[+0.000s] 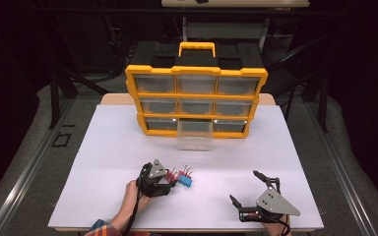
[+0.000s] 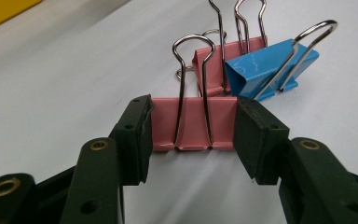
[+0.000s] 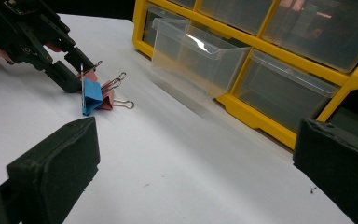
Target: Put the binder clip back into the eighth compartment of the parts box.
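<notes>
Pink binder clip [image 2: 193, 123] lies clamped, blue clip [image 2: 261, 70] and second pink clip [image 2: 212, 70] just behind.

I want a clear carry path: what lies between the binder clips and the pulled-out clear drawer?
Nothing: bare white table between the binder clips and the clear drawer, seen in the high view.

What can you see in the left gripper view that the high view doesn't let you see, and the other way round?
Left gripper view alone: both pads of the left gripper press the sides of the nearest pink binder clip, its wire handles standing upright.

High view alone: the yellow drawer organizer with one clear drawer pulled out, and the right gripper open, apart from the clips.

Both: the blue binder clip beside pink ones on the white table.
</notes>
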`<state>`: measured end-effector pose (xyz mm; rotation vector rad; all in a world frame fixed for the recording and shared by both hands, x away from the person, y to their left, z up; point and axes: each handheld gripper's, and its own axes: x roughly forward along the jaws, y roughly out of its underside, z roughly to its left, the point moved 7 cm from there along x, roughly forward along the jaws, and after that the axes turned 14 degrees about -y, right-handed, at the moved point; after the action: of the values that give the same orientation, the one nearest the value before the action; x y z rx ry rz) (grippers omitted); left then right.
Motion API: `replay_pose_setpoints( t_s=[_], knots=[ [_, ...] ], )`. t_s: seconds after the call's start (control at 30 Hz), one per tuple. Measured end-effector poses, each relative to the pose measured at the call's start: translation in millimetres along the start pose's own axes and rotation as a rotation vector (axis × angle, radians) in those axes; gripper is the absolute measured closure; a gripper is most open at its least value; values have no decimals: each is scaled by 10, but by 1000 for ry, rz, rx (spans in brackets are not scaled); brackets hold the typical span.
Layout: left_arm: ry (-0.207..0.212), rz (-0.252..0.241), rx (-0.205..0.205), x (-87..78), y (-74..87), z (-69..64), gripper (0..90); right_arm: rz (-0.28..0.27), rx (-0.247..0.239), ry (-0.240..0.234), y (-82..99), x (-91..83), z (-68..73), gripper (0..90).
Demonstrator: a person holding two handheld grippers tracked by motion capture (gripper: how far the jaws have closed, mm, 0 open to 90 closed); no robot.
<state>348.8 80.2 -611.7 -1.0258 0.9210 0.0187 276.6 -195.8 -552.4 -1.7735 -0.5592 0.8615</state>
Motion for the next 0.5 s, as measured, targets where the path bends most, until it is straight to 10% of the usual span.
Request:
replay_pose_setpoints(
  t_s=[0.5],
  knots=[
    [-23, -18, -21, -88, 10, 125, 497, -2, -3, -1, -3, -6, -3, 0]
  ],
)
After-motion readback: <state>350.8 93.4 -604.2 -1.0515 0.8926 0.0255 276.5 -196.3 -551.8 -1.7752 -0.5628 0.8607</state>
